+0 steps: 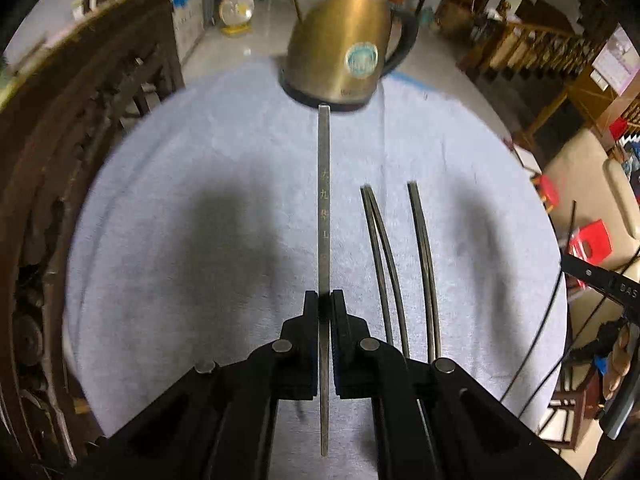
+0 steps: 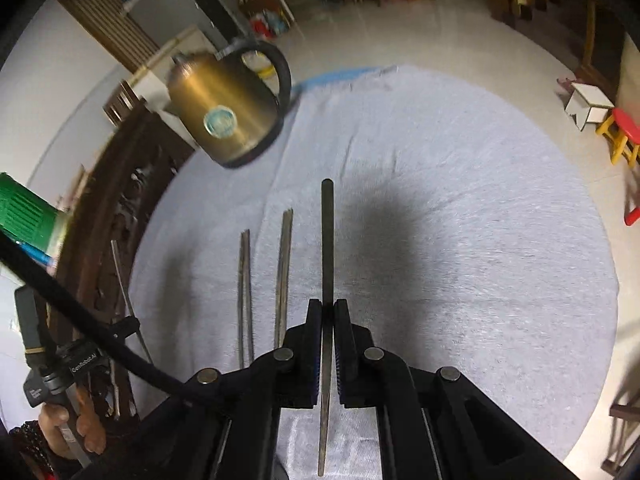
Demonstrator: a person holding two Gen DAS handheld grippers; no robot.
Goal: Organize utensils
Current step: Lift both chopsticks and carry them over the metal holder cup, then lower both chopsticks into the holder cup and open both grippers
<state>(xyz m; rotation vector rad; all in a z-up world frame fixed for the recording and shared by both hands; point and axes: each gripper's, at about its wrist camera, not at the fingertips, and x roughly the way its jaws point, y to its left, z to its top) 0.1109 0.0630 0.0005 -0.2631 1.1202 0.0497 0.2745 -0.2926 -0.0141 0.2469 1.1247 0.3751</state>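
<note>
My left gripper (image 1: 324,300) is shut on a flat metal chopstick (image 1: 324,200) with engraved characters, held above the grey cloth (image 1: 200,152) and pointing toward the brass kettle (image 1: 348,40). Two pairs of dark chopsticks (image 1: 384,260) (image 1: 424,264) lie on the cloth to its right. My right gripper (image 2: 328,308) is shut on a dark metal chopstick (image 2: 327,240), lifted over the cloth (image 2: 460,200). In the right wrist view the two pairs (image 2: 245,292) (image 2: 283,276) lie left of it. The left gripper's chopstick (image 2: 124,284) and a hand (image 2: 60,424) show at the far left.
The brass kettle (image 2: 228,108) stands at the cloth's far edge. A carved dark wooden frame (image 1: 60,200) borders the table's left side. Red stools (image 1: 588,240) and a sofa (image 1: 592,184) stand on the floor to the right. A black cable (image 2: 100,344) crosses the lower left.
</note>
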